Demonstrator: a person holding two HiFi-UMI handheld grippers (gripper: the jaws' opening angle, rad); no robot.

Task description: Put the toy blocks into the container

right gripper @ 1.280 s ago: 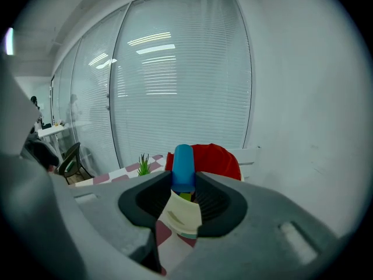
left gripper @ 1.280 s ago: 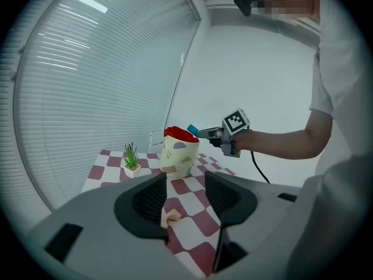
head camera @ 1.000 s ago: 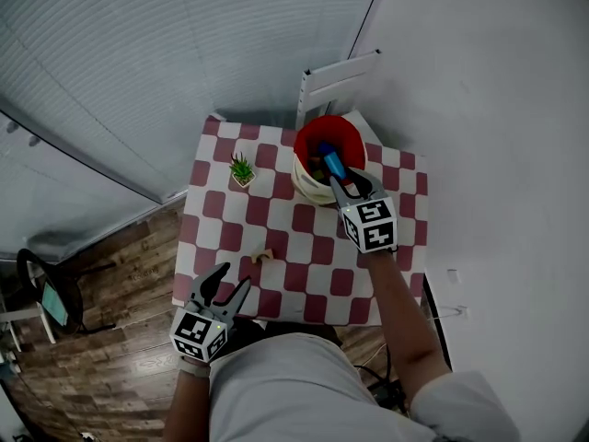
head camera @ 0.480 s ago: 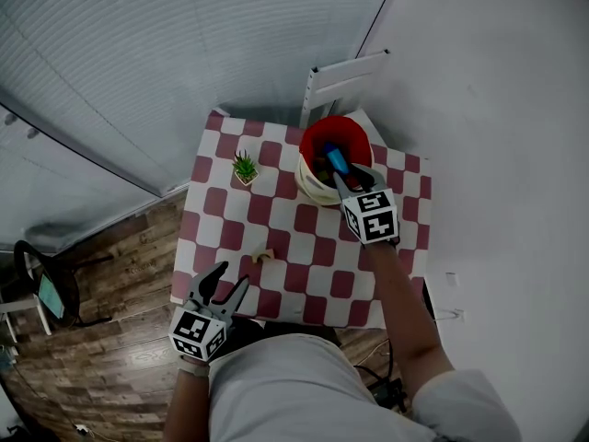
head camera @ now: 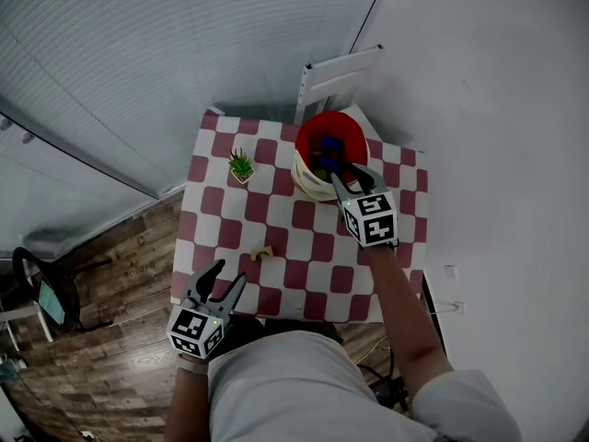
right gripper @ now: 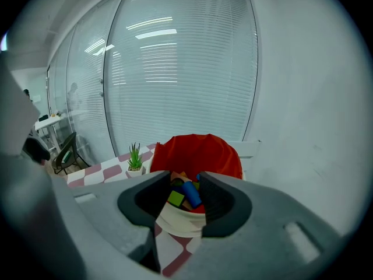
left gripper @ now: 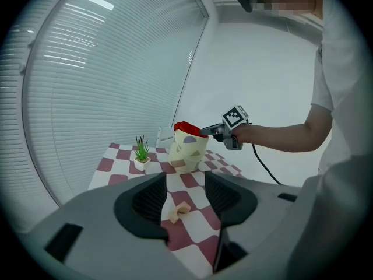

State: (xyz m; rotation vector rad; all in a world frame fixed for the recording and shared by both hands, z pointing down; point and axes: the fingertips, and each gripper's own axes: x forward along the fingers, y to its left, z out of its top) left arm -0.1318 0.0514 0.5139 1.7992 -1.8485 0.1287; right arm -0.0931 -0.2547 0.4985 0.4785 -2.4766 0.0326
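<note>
At the lower left of the head view I hold my left gripper (head camera: 227, 276) over the near left corner of the checked table (head camera: 313, 247). Its fingers stand wide apart and grip nothing. In the left gripper view a small pale wooden block (left gripper: 179, 211) shows through the gap between them. It lies on the cloth beyond the tips and touches neither finger. In the head view it sits just left of the middle of the frame.

Further up and a little left of centre stands a small potted plant (head camera: 241, 167), near the far left side of the table.

To its right, in the upper middle, is the container (head camera: 311, 186), a cream bucket with a red lining. It holds several blocks, among them a blue one (right gripper: 190, 194) and a green one (right gripper: 176, 199).

My right gripper (head camera: 350, 175) hangs at the near rim of the bucket, right of centre. Its fingers are open and have hold of nothing, and the blocks lie loose below the gap.
</note>
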